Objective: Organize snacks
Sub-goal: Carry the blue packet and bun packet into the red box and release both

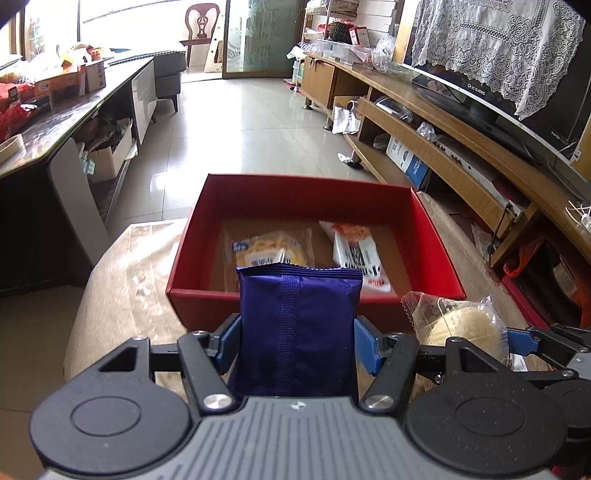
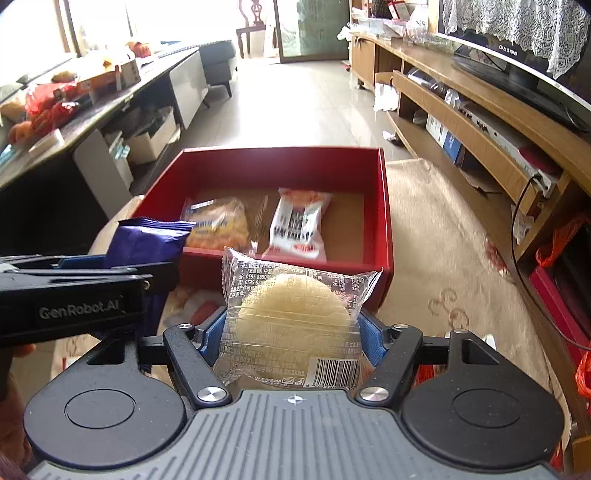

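Red box [image 1: 258, 195] beyond purple packet [image 1: 295, 325]

Ahead of the jaws a glossy pale tiled floor [image 1: 236, 122] runs down a long living room to a sliding glass door [image 1: 258, 35], strong daylight flooding in from the far left. A carved wooden chair [image 1: 201, 26] stands beside the door, with a grey sofa [image 1: 168, 64] nearer. To the left of the jaws a long dark sideboard [image 1: 66, 110] carries boxes and red bags, with cardboard boxes stowed beneath. To the right a curved wooden TV unit [image 1: 443, 122] holds a television [image 1: 491, 96] draped in white lace cloth [image 1: 491, 44]. Under the jaws lies a beige patterned cloth [image 2: 443, 251]
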The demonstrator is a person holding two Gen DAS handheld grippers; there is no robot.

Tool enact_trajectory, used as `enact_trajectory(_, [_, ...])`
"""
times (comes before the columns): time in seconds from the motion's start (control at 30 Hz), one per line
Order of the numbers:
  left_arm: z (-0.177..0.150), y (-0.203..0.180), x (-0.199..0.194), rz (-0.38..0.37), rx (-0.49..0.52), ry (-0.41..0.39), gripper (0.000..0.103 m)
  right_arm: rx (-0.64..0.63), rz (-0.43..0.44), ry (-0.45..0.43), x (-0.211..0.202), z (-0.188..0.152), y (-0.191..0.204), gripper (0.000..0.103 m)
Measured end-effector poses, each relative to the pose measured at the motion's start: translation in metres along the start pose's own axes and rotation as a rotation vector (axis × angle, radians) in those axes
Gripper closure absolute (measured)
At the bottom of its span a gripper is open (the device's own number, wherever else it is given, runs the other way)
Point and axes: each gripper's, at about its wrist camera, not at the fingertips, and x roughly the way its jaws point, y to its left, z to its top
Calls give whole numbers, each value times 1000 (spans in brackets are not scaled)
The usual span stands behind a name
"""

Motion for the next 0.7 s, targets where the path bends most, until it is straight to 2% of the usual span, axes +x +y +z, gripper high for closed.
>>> enact_trajectory(0.47, [43,-13,33,-2,11,-41,45,6,-3,-42,20,37,-6,26])
enact_trajectory(0.7, [64,-12,61,29,0,-49,45,-13,-15,-50,45,60,-8,26])
